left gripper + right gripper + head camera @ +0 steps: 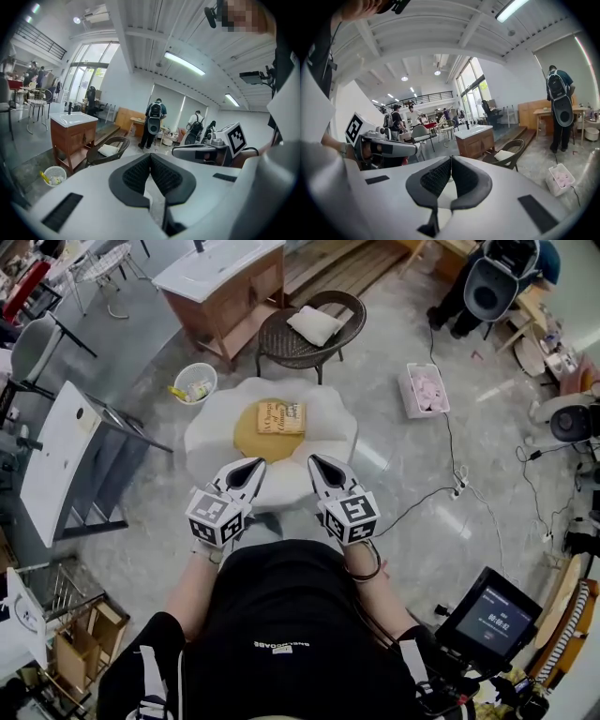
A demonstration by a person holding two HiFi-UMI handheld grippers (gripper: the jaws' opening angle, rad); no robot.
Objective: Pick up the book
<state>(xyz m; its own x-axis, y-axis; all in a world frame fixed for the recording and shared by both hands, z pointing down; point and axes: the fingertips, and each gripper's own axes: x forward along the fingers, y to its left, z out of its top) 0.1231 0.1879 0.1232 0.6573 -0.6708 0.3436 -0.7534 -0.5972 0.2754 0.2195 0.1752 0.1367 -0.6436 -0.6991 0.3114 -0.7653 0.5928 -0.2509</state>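
Observation:
A tan book (pixel 282 417) lies flat on the yellow middle of a white flower-shaped table (pixel 208 432) in the head view. My left gripper (pixel 254 467) and right gripper (pixel 316 463) are side by side over the table's near edge, pointing toward the book and short of it. Both are shut with nothing between the jaws. The left gripper view shows the left gripper (pixel 150 157) with its pads touching at the tips. The right gripper (pixel 451 160) looks the same in its own view. The book is hidden in both gripper views.
Beyond the table stand a dark wicker chair (pixel 309 334) with a pale cushion and a wooden vanity with a white basin (pixel 220 282). A white wastebasket (pixel 195 382) sits at the table's far left. A pink-filled box (pixel 424 390) and cables (pixel 450 486) lie to the right, and a white panel on a rack (pixel 66 460) stands at the left.

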